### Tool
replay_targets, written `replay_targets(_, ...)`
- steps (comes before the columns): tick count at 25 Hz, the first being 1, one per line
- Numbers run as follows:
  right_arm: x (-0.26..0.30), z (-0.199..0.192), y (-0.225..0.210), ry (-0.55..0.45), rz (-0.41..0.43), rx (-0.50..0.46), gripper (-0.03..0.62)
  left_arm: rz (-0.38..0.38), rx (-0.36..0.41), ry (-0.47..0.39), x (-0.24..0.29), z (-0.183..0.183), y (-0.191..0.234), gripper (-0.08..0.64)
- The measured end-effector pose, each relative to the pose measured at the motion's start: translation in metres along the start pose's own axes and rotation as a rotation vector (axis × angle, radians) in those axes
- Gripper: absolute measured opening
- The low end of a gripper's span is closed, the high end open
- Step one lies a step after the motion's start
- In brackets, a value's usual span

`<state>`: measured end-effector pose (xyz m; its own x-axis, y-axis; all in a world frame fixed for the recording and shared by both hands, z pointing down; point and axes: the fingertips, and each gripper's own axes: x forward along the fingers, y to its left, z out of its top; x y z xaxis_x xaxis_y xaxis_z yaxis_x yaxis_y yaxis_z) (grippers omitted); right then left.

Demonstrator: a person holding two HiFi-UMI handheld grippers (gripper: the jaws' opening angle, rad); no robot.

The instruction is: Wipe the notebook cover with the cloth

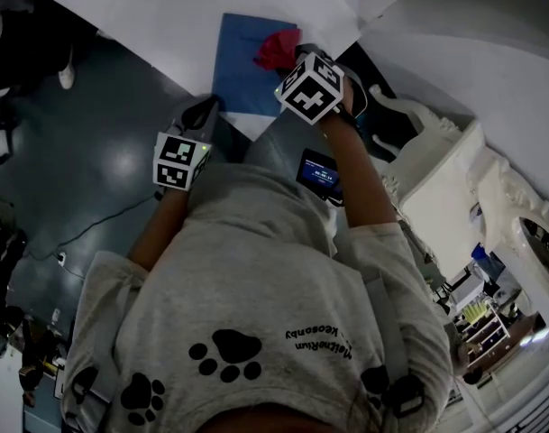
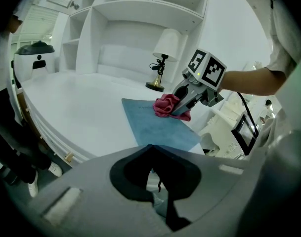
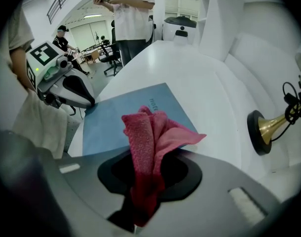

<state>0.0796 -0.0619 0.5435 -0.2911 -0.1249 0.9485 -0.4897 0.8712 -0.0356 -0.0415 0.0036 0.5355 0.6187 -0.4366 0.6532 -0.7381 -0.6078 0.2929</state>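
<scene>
My right gripper point(image 3: 140, 201) is clamped on the red cloth point(image 3: 150, 132), which rests on the far part of the blue notebook point(image 3: 110, 125). The notebook lies by the white table's point(image 2: 76, 107) near edge. My left gripper point(image 2: 152, 181), jaws together and empty, sits at the notebook's near corner. A brass-footed lamp point(image 2: 167, 44) stands just beyond.

Open white table point(image 3: 190, 68) beyond notebook point(image 3: 125, 117), brass lamp point(image 3: 263, 132) off right (well apart), left claw point(image 3: 91, 101) at near corner.

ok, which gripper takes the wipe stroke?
Right. The right gripper is shut on the cloth, which rests on the notebook. The left gripper holds no cloth and sits at the notebook's near corner.
</scene>
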Motion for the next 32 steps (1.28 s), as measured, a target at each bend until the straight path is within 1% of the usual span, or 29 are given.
replay_targets(5, -0.001, -0.004, -0.002, 0.006, -0.022, 0.025, 0.095, -0.008, 0.008, -0.004, 0.001, 0.002, 0.001, -0.005)
replay_targets(9, -0.001, -0.030, -0.006, 0.062, -0.039, 0.053, 0.095, -0.013, 0.009, 0.000, 0.002, 0.003, 0.000, -0.005)
replay_targets(13, -0.010, -0.059, -0.011, 0.068, -0.031, 0.181, 0.095, -0.016, 0.015, 0.009, 0.003, 0.002, 0.000, -0.005)
replay_targets(15, -0.019, -0.068, -0.013, 0.070, -0.047, 0.217, 0.095, -0.017, 0.016, 0.010, 0.002, 0.003, 0.000, -0.005)
replay_targets(17, -0.028, -0.067, -0.011, 0.042, -0.059, 0.243, 0.095, -0.020, 0.013, 0.012, 0.002, 0.003, 0.000, -0.003)
replay_targets(20, -0.041, -0.050, -0.003, -0.017, -0.070, 0.237, 0.097, -0.026, 0.011, 0.022, 0.000, 0.001, -0.002, -0.003)
replay_targets(24, -0.051, -0.012, 0.008, -0.108, -0.073, 0.198, 0.097, -0.030, 0.011, 0.034, -0.004, -0.003, -0.002, -0.003)
replay_targets(28, -0.054, 0.026, 0.021, -0.190, -0.058, 0.136, 0.097, -0.029, 0.015, 0.031, -0.004, -0.004, -0.005, -0.003)
replay_targets(32, -0.043, 0.058, 0.042, -0.231, -0.018, 0.050, 0.097, -0.028, 0.009, 0.035, -0.004, -0.006, -0.005, -0.003)
